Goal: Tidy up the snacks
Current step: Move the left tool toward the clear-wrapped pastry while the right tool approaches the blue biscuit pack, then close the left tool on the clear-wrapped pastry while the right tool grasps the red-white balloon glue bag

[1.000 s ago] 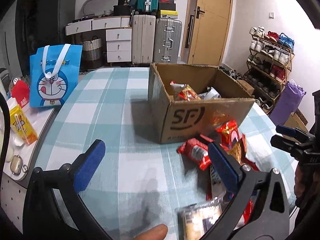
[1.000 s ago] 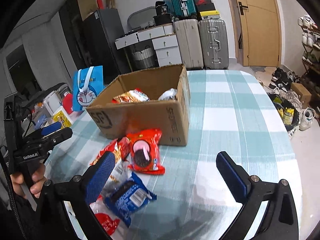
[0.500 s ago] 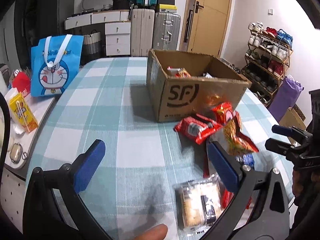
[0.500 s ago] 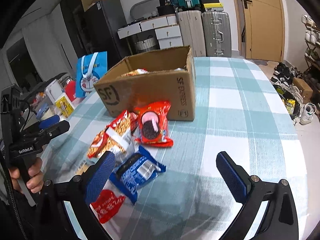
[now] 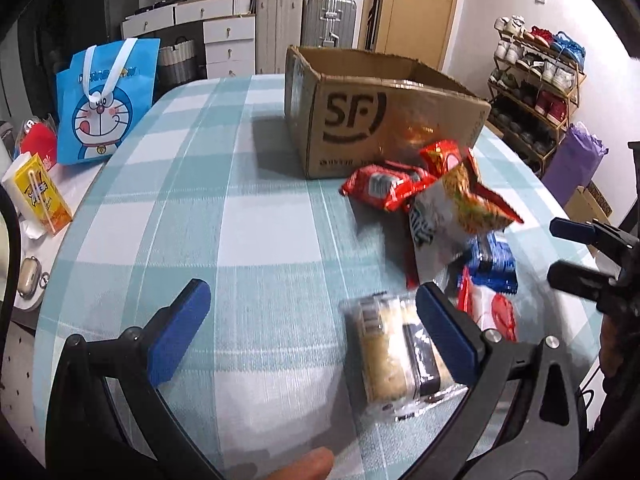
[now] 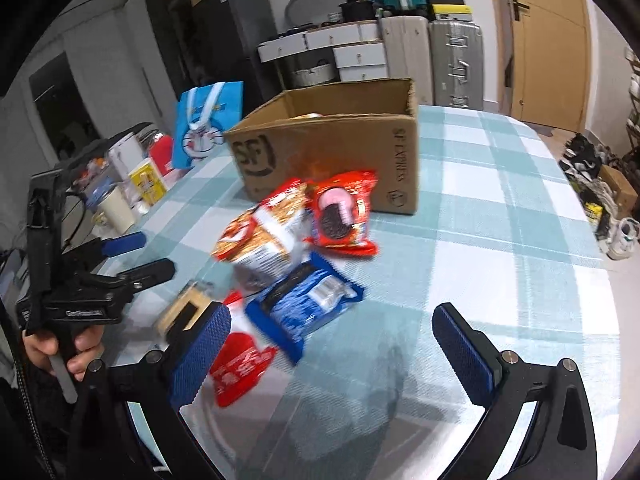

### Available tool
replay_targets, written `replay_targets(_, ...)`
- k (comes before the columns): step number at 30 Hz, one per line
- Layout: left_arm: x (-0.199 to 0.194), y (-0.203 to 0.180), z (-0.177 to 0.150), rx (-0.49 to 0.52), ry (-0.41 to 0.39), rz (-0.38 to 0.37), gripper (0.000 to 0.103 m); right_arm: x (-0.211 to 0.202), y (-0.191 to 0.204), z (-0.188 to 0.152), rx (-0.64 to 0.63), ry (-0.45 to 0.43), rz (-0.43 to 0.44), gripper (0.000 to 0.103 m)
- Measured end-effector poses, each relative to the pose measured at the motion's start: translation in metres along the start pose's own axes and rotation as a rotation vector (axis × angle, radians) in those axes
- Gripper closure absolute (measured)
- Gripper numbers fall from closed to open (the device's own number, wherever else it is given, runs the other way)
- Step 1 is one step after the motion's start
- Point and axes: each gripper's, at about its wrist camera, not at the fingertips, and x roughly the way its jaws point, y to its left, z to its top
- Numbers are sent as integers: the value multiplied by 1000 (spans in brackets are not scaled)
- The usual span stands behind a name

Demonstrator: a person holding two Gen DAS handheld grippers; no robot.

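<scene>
An open cardboard box [image 5: 384, 120] marked SF stands on the checked table; it also shows in the right wrist view [image 6: 332, 152]. Several snack packs lie in front of it: a red cookie pack [image 6: 344, 214], an orange noodle pack [image 6: 260, 236], a blue pack [image 6: 308, 306], a small red pack [image 6: 238, 368] and a clear-wrapped cake [image 5: 396, 354]. My left gripper [image 5: 312, 328] is open and empty, its right finger beside the cake. My right gripper [image 6: 332, 352] is open and empty above the table, its left finger over the small red pack.
A blue Doraemon bag [image 5: 106, 100] stands at the table's left side. A yellow carton [image 5: 38, 194], a red item and a small case lie on a side surface at the left. A shoe rack [image 5: 536, 76], suitcases and a door are behind.
Both grippers have drawn back and lower from the box. The snack pile now sits closer in both views, and the clear-wrapped cake is beside my left gripper's right finger. Both stay open.
</scene>
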Motion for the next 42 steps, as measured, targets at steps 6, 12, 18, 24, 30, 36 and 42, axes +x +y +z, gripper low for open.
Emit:
replay_targets(6, -6, 1, -7, 4, 15, 1, 1, 9, 23, -6, -62, 35, 40, 0)
replay_targets(12, -14, 0, -12, 22, 22, -15, 1, 11, 38, -10, -119, 36, 99, 1)
replay_targets(18, -15, -2, -13, 33, 29, -21, 1, 16, 52, -14, -161, 60, 189, 19)
replay_targets(24, -14, -7, -15, 58, 42, -23, 1, 30, 55, -20, -164, 100, 205, 23)
replay_targets(30, -9, -12, -18, 78, 65, -65, 1, 45, 54, -24, -162, 135, 195, 32)
replay_targets(36, -3, -15, -20, 86, 84, -83, 1, 55, 60, -22, -178, 138, 158, 33)
replay_targets(42, 0, -11, -21, 71, 96, -78, 1, 56, 67, -23, -216, 122, 134, 44)
